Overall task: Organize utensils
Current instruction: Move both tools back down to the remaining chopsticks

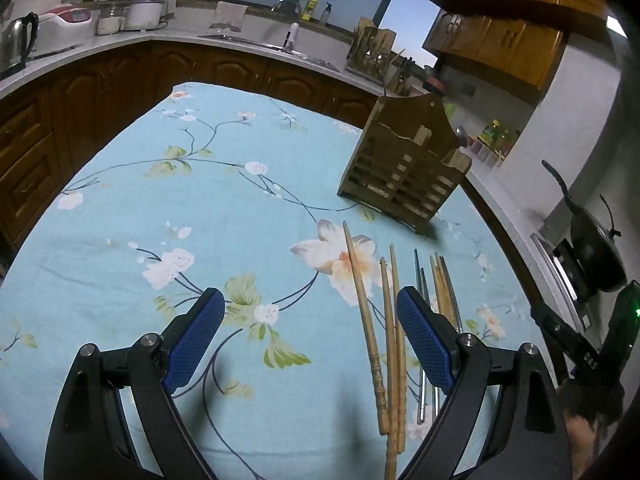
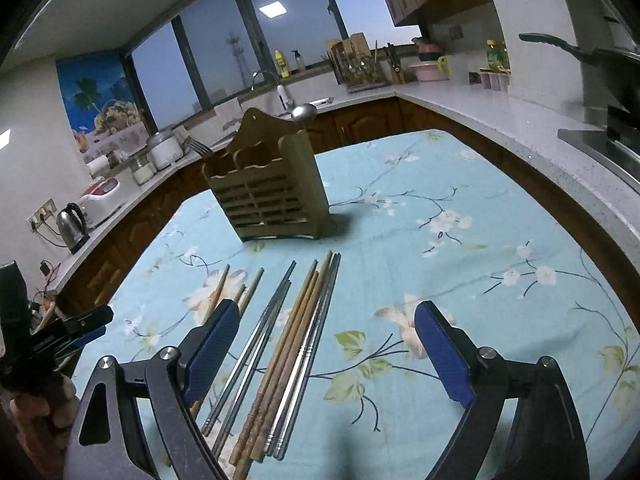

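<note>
Closest in, the left hand-held gripper [image 1: 310, 334] hangs over the flowered cloth of the worktop [image 1: 120, 216] with its blue pads spread wide and nothing gripped; three wooden chopsticks [image 1: 384, 340] lie on the cloth just inside its right finger [image 1: 426, 344], not touched by the pads. The right hand-held gripper [image 2: 324, 354] is likewise spread wide and holds nothing, and between its fingers, toward the left one, lie a pair of metal chopsticks [image 2: 256, 344] and a tight bundle of wooden and metal chopsticks [image 2: 294, 356], all lengthwise along the way it points. A few more wooden sticks [image 2: 248, 292] poke out just beyond its left finger [image 2: 210, 354]. Farther ahead of both stands the slatted wooden utensil holder [image 2: 266, 196], upright on the cloth and well apart from the chopsticks, with a fork [image 2: 200, 148] and a metal spoon [image 2: 304, 113] sticking up from it. Past that, kitchen counters curve around the room, with a kettle [image 2: 73, 222] to the right gripper's far left.
</note>
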`<state>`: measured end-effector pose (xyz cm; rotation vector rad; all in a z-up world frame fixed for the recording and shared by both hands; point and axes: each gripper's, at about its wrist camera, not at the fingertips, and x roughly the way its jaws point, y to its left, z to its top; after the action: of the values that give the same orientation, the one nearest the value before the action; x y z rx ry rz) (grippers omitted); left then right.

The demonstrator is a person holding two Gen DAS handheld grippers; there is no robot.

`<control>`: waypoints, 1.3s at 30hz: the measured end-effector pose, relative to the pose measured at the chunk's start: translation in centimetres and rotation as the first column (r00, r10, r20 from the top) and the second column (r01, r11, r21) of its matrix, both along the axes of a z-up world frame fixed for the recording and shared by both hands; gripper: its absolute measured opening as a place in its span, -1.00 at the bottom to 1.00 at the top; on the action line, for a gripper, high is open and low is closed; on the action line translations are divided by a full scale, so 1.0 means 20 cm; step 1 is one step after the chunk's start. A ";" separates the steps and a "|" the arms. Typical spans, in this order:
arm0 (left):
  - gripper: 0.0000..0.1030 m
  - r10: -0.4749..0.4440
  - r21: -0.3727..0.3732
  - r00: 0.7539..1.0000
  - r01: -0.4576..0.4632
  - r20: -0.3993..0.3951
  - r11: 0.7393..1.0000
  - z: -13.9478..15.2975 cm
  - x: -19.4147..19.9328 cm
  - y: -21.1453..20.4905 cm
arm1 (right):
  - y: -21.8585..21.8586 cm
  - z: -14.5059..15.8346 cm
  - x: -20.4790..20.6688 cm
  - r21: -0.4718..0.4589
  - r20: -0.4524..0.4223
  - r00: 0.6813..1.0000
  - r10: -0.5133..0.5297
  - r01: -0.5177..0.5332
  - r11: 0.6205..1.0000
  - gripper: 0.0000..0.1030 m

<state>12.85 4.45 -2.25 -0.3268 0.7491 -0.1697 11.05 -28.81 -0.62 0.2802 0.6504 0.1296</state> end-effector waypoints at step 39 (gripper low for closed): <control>-0.03 -0.171 0.226 0.956 0.226 -0.240 0.947 -0.23 0.69 -0.41 | 0.12 -0.29 0.57 -0.118 -0.307 0.951 0.026 -0.066 0.991 -0.77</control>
<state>26.67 -3.78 -6.94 -0.0251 1.0106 -0.2302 22.41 -26.40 -6.45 0.1626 0.9697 0.0896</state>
